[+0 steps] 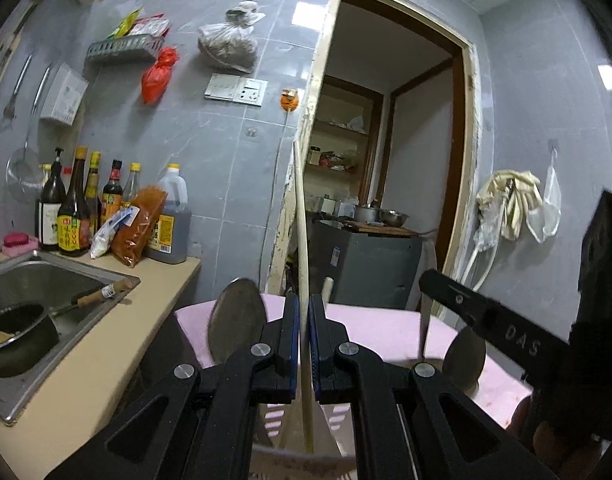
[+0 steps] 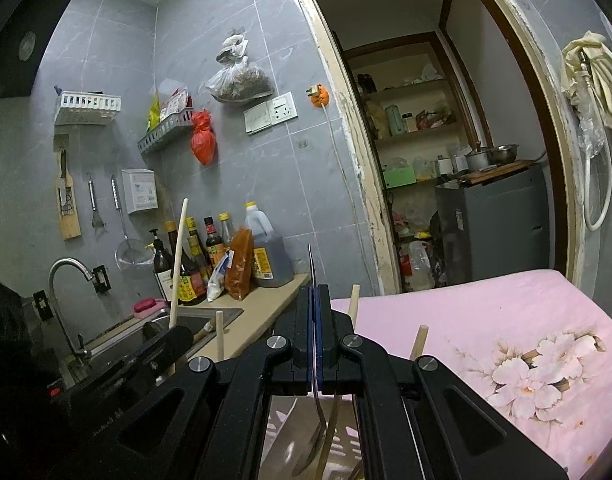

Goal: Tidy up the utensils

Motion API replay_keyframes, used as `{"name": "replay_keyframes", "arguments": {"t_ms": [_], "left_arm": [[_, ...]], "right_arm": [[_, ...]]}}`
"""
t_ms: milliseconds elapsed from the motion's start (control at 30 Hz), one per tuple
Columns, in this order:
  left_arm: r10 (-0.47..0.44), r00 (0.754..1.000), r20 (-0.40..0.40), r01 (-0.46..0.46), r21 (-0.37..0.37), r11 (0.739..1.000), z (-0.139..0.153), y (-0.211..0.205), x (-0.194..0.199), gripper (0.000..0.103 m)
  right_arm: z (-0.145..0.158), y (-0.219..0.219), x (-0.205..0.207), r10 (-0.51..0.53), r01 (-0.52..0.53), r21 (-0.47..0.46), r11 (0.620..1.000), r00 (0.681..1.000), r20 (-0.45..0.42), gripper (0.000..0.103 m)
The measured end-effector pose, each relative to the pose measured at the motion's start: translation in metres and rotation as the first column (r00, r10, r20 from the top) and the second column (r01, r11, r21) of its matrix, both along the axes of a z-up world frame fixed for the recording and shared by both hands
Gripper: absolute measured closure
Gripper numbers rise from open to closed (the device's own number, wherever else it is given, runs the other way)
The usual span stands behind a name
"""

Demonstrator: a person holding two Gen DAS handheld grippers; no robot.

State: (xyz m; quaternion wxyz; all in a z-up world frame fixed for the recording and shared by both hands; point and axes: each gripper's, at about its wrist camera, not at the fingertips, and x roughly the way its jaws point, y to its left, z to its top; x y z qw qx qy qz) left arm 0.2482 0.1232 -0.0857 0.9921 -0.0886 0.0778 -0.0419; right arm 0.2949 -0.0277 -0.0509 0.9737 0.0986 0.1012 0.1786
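My left gripper (image 1: 304, 344) is shut on a pale wooden chopstick (image 1: 302, 216) that stands upright, its lower end in a white slotted utensil holder (image 1: 274, 420) below. Two metal spoons stand bowl-up in that holder, one on the left (image 1: 236, 320) and one on the right (image 1: 464, 354). My right gripper (image 2: 315, 336) is shut on a thin metal spoon handle (image 2: 312, 264); the spoon's bowl (image 2: 314, 452) hangs below the jaws over the holder (image 2: 338, 444). The right gripper also shows at the right of the left wrist view (image 1: 486, 316). Other chopsticks (image 2: 419, 342) stick up nearby.
A beige counter (image 1: 106, 344) holds a steel sink (image 1: 46, 280) with a dark pan, and sauce bottles (image 1: 74, 208) at the wall. A pink floral cloth (image 2: 506, 340) covers the surface behind the holder. An open doorway (image 1: 386, 160) leads to a storeroom.
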Motion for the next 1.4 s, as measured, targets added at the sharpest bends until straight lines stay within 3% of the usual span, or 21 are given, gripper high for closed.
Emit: {"name": "replay_keyframes", "arguments": {"t_ms": [267,667,767,833,867,900,1000,1067,1300,1400], "left_arm": [[0.008,0.999,-0.038,-0.008,-0.003,1.000,-0.001,0.000,-0.007,0.098],[-0.035,0.973,-0.227,0.028,-0.033,0.999,0.007,0.016,0.003,0.098],[-0.059,0.963,-0.261,0.045,-0.058,0.997,0.010,0.020,0.005,0.095],[-0.069,0.960,-0.270,0.053,-0.066,0.996,0.015,0.022,0.004,0.083],[-0.069,0.961,-0.268,0.052,-0.073,0.996,0.018,0.024,0.003,0.071],[-0.071,0.962,-0.263,0.051,-0.083,0.995,0.021,0.025,0.001,0.066],[-0.071,0.962,-0.265,0.049,-0.090,0.995,0.033,0.027,-0.002,0.066],[-0.072,0.961,-0.268,0.052,-0.082,0.995,0.041,0.025,-0.005,0.063],[-0.076,0.973,-0.220,0.064,-0.058,0.996,0.072,0.011,-0.023,0.021],[-0.079,0.975,-0.209,0.069,-0.054,0.996,0.078,0.002,-0.030,0.015]], "right_arm": [[0.002,0.002,-0.005,0.017,-0.017,-0.031,0.999,1.000,-0.020,0.101],[0.007,0.010,-0.007,0.027,-0.036,-0.083,0.996,0.994,-0.106,0.100],[0.009,0.009,-0.009,0.024,-0.034,-0.083,0.996,0.992,-0.124,0.093],[0.013,0.007,-0.011,0.019,-0.028,-0.068,0.997,0.991,-0.130,0.082],[0.015,0.006,-0.012,0.016,-0.025,-0.063,0.998,0.991,-0.129,0.080],[0.019,0.005,-0.015,0.010,-0.018,-0.060,0.998,0.992,-0.125,0.080],[0.030,-0.001,-0.022,-0.013,0.007,-0.050,0.999,0.993,-0.117,0.077],[0.037,-0.007,-0.027,-0.039,0.035,-0.038,0.999,0.993,-0.114,0.067],[0.067,-0.045,-0.058,-0.178,0.177,-0.022,0.984,0.978,-0.104,0.031],[0.076,-0.059,-0.071,-0.217,0.215,-0.039,0.976,0.971,-0.099,0.020]]}}
